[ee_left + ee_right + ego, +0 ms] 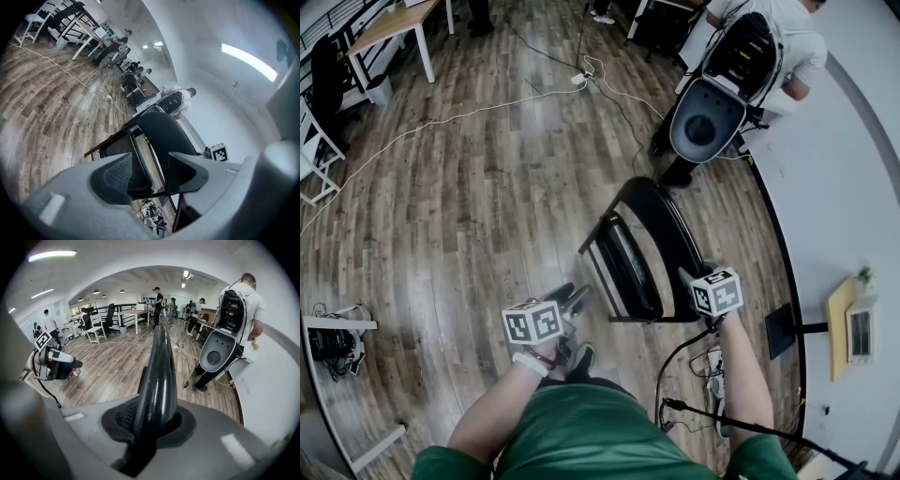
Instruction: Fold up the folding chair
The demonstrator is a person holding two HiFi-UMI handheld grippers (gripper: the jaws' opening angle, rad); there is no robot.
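Wood-plank floor (478,187), a white cable (441,120) trailing across it. White wall (853,178) curves along 3 o'clock. Desk (394,23) at 11 o'clock. A person wearing a backpack rig (741,56) stands at 1 o'clock.

The folding chair (642,253) stands on the floor just ahead of me, right of centre. In the head view its long axis runs roughly 6 to 12 o'clock. The seat is tipped up on edge, close beside the backrest.

My right gripper (154,420) is clamped on the backrest's glossy black edge, jaws tight on both sides. My left gripper (150,173) has jaws apart with nothing pressed between them. It sits near the chair's 8 o'clock side (578,298).

Only the right gripper view shows the far room: a railing, more desks, several people. It also shows my left gripper at 9 o'clock. Only the left gripper view shows a ceiling light strip (248,62), plus the right gripper's marker cube (219,153) behind the backrest.
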